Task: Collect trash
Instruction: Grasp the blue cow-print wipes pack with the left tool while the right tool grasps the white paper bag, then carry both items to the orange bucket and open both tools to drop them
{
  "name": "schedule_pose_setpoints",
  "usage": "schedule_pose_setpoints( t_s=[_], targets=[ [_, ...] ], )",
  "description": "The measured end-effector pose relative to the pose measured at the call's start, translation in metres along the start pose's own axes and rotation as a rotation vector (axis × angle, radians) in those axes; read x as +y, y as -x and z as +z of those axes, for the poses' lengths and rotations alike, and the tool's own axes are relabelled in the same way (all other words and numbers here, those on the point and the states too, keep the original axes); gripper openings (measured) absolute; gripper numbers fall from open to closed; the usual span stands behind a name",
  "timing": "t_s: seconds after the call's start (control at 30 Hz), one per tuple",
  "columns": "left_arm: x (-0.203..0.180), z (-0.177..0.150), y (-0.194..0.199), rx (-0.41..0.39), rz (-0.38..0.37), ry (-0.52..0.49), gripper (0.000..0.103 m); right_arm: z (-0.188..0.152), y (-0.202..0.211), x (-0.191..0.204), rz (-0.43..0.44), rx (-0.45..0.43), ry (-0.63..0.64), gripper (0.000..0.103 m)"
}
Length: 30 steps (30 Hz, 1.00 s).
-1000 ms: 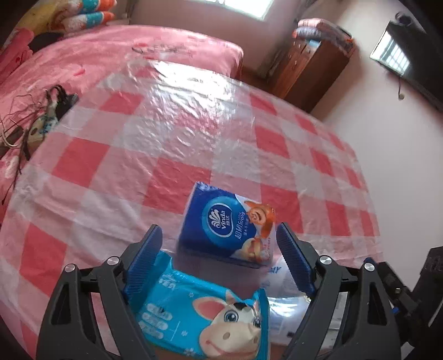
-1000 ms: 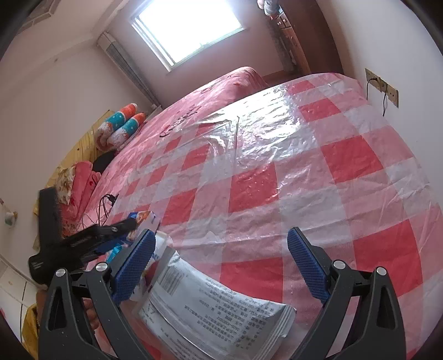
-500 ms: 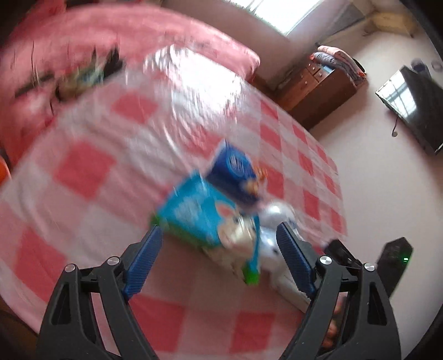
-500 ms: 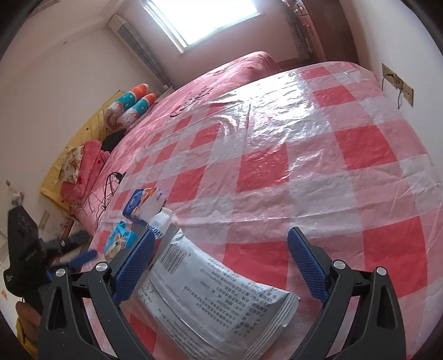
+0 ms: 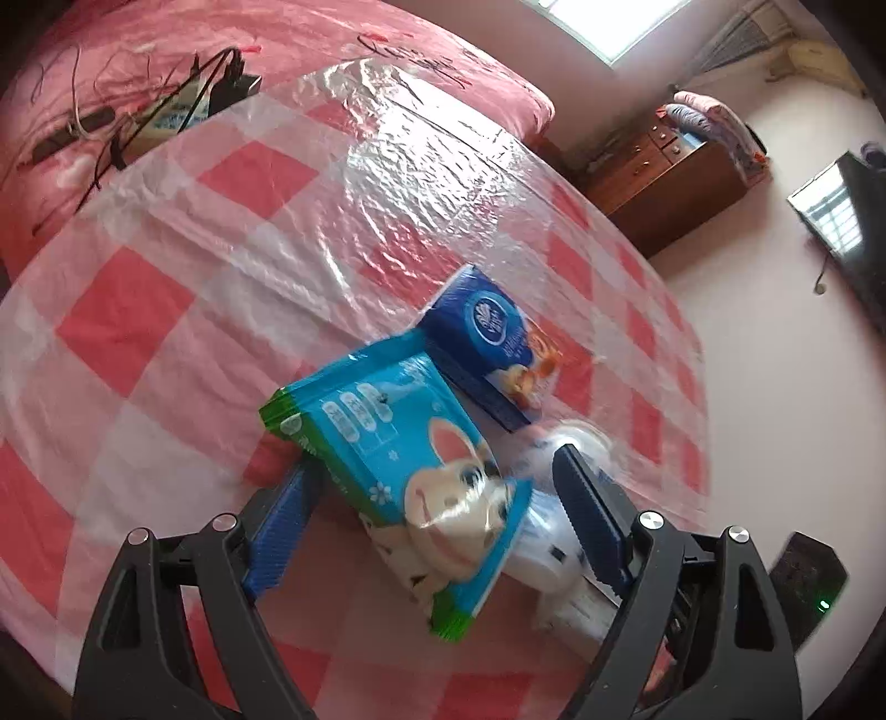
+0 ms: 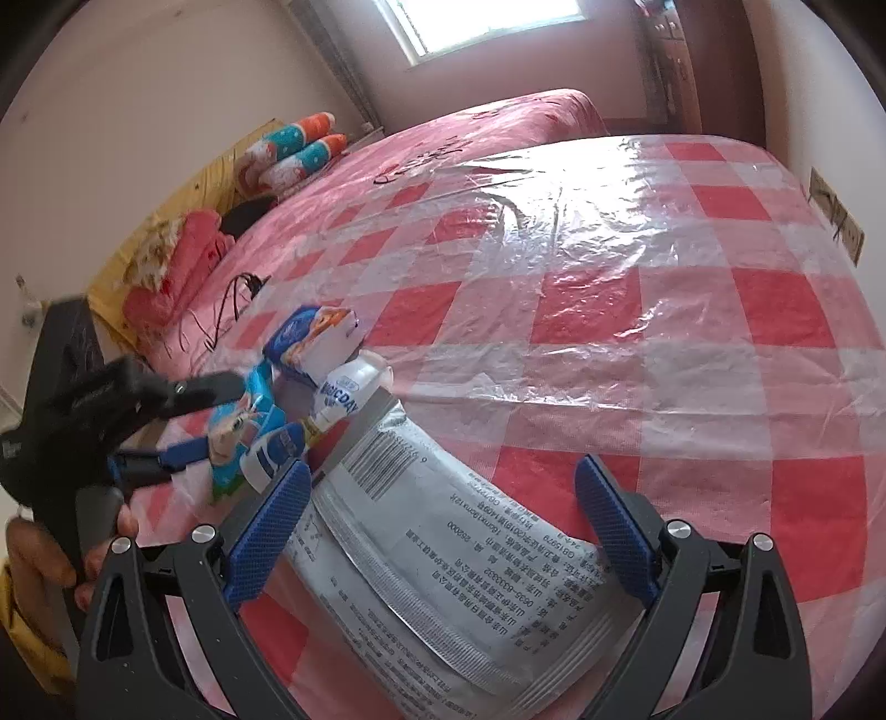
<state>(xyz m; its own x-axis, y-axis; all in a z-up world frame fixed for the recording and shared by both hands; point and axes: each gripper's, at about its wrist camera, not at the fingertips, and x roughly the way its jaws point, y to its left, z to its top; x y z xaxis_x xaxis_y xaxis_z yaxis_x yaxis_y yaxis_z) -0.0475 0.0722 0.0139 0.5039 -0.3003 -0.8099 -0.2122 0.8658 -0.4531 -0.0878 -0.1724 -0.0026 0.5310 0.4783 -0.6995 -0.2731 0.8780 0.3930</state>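
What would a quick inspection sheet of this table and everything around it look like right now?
Surface: red-and-white checked cloth under clear, wrinkled plastic.
Job's things: cow-print packet, blue tissue pack, white bottle and grey printed pouch, clustered near one edge.
Clutter: nothing seen beyond these.
Grippers: left gripper open, fingers either side of the cow-print packet, contact unclear; right gripper open, fingers either side of the grey printed pouch, not pressing it.
Cables: black wires on the bed; a cord at the wall socket.
Surroundings: pink bed, wooden dresser, window, wall screen.
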Motion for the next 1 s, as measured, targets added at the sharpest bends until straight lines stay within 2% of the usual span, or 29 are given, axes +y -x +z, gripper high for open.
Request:
schedule_pose_setpoints(
  t_s=[0.23, 0.3, 0.4, 0.57, 1.0],
  targets=[
    [-0.015, 0.002, -0.008, -0.025, 0.16, -0.158, 0.084, -0.008, -0.002, 0.013, 0.016, 0.04, 0.074, 0.095],
    [-0.017, -0.001, -0.009, -0.044, 0.212, -0.204, 0.079, -0.01, -0.003, 0.017, 0.015, 0.049, 0.103, 0.095],
    [-0.02, -0.003, -0.01, -0.061, 0.249, -0.235, 0.068, -0.016, -0.006, 0.03, -0.007, 0.069, 0.174, 0.096],
    [-0.019, -0.005, -0.007, -0.064, 0.242, -0.261, 0.053, -0.026, -0.011, 0.05, -0.038, 0.091, 0.295, 0.096],
    [0.007, -0.014, 0.019, -0.064, 0.186, -0.246, 0.048, -0.027, -0.021, 0.059, -0.094, 0.106, 0.331, 0.097]
  ],
)
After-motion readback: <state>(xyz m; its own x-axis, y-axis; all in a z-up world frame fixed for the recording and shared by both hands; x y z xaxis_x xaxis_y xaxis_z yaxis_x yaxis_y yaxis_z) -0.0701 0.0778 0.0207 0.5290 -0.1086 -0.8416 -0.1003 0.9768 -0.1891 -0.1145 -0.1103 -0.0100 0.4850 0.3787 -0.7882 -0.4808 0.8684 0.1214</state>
